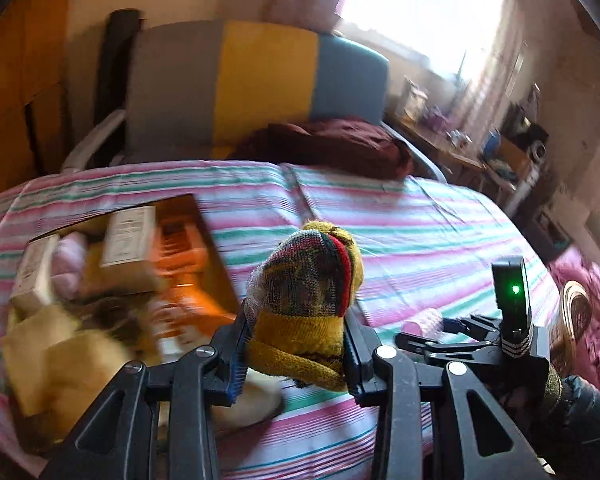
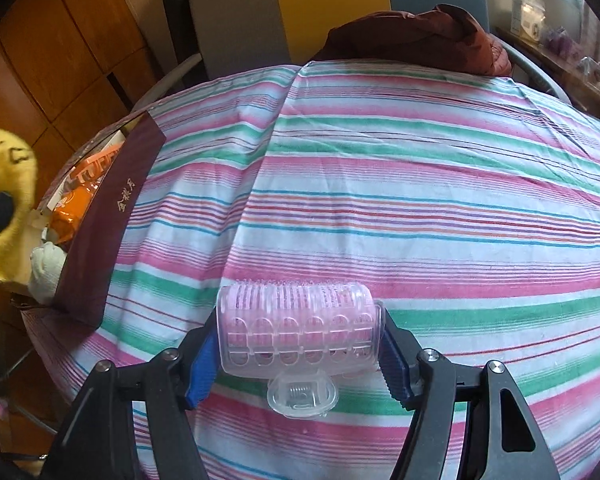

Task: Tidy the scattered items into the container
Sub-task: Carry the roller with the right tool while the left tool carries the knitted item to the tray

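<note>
The left gripper (image 1: pixel 296 344) is clamped on a rolled mustard-yellow knitted sock with red, green and dark stripes (image 1: pixel 308 284), its blue-lined fingers (image 1: pixel 238 354) pressing the bundle from both sides and holding it up off the striped cloth. To that gripper's left lies the open maroon cardboard box (image 2: pixel 112 216) with gold characters on its side wall, sitting near the edge of the bench (image 2: pixel 420 184), which is covered in a pink, green and white striped cloth. The box already holds an orange printed packet (image 2: pixel 80 196), two pale cartons (image 1: pixel 130 236), something white and knitted (image 2: pixel 46 264) and a yellowish fabric piece (image 1: pixel 52 360); much of it is blurred.

The right gripper (image 2: pixel 300 344) holds a translucent pink plastic hair roller with a clear clip (image 2: pixel 298 332), gripped end to end between its blue pads (image 2: pixel 202 360), just above the cloth and well to the right of the box.

Beyond the bench stands a chair with a grey, yellow and blue back (image 1: pixel 260 76), a dark red garment (image 1: pixel 332 144) heaped on its seat.
</note>
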Tool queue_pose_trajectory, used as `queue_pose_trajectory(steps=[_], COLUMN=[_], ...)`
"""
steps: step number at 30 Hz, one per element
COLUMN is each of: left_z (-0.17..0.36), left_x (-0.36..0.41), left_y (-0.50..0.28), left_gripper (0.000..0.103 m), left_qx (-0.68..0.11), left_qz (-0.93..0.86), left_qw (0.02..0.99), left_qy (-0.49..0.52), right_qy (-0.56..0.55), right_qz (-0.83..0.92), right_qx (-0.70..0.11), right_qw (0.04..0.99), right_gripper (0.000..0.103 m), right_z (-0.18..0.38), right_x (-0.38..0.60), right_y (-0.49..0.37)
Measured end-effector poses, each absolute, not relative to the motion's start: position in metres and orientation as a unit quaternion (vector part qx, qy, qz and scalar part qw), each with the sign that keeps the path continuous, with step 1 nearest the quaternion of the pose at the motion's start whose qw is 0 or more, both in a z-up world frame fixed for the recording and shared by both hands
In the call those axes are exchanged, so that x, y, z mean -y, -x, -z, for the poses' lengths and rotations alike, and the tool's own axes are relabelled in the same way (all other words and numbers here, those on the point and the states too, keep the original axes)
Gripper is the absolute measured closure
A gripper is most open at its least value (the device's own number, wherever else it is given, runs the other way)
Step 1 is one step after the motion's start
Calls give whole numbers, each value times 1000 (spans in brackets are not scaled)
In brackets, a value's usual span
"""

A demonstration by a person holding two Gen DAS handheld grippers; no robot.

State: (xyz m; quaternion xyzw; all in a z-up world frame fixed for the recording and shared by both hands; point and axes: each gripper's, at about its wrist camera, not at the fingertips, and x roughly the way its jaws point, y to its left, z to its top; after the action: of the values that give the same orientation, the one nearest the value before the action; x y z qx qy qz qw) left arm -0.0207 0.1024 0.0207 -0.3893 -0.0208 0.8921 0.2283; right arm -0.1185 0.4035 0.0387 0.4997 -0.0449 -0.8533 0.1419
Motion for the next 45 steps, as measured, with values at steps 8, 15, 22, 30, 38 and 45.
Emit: queue_pose_trajectory(steps=[8, 15, 22, 30, 38, 45], left_z=[-34, -22, -7, 0, 11, 20], left_x=[0, 67, 97, 119, 125, 134], left_y=[18, 15, 14, 14, 13, 15], left_gripper=[65, 65, 65, 65, 65, 65], left_qx=[67, 101, 127, 146, 149, 159], left_qz=[-923, -928, -924, -922, -918, -914], left_qw=[119, 41, 22, 22, 32, 31], left_qy=[360, 357, 359, 358, 365, 372], right_qy=[-507, -491, -458, -439, -438, -444], right_qz=[849, 857, 863, 852, 839, 836], right_qx=[42, 24, -15, -43, -69, -59], right_qw=[140, 158, 213, 280, 316, 317], right_gripper=[35, 35, 35, 35, 35, 35], right_z=[-37, -57, -94, -121, -126, -129], right_x=[-384, -357, -298, -224, -172, -157], right_y=[133, 135, 147, 158, 166, 183])
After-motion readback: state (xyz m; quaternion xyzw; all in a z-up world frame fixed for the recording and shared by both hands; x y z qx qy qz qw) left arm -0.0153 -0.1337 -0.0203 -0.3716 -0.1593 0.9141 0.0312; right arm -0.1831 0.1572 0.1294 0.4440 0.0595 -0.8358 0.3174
